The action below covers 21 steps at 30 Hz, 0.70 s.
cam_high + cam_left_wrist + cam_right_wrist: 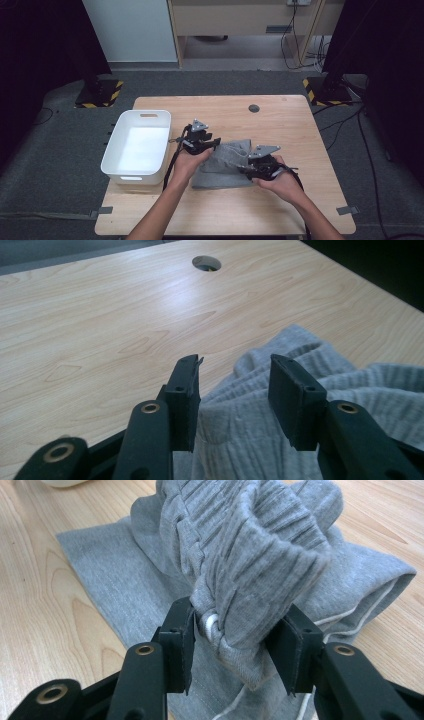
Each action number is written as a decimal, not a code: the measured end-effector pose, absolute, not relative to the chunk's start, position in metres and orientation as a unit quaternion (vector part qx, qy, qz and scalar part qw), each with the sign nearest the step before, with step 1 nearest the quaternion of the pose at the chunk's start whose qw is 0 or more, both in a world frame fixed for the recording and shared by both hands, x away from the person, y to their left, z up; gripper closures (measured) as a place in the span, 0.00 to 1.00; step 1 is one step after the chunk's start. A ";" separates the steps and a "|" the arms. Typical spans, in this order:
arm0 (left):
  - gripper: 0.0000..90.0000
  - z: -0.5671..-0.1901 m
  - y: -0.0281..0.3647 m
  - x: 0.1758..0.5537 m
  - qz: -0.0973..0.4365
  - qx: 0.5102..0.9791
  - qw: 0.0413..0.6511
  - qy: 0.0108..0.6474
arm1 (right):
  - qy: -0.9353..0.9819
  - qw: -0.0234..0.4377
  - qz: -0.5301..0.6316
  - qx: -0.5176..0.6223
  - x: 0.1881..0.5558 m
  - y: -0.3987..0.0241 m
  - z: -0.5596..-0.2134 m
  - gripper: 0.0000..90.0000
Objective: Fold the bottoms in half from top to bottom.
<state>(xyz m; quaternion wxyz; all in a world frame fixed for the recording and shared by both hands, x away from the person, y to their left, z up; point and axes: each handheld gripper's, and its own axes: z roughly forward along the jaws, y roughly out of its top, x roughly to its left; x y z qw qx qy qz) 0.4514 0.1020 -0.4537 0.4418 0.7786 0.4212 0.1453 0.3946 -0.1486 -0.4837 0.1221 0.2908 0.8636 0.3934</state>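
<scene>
right tongs [235, 645] grip grey garment [260, 555]

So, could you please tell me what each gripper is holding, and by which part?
The right gripper clamps the grey garment by its bunched ribbed waistband; the left gripper holds nothing.

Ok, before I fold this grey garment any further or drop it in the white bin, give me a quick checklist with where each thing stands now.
1. Right gripper holds the grey garment: ok, its jaws clamp a bunched ribbed fold.
2. Left gripper has a grip: not ok, its jaws stand open with cloth between them, pads not pressing.
3. Garment lies flat: not ok, the upper part is bunched and lifted.
4. Garment fully on the table: ok.
5. White bin ready: ok, upright at the table's left edge, and it looks empty.
6. Cables free of the cloth: cannot tell.
</scene>
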 end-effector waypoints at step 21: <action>0.69 -0.465 0.097 0.444 0.110 0.797 0.427 0.413 | 0.859 0.119 0.398 0.298 0.393 -0.153 -0.481 0.46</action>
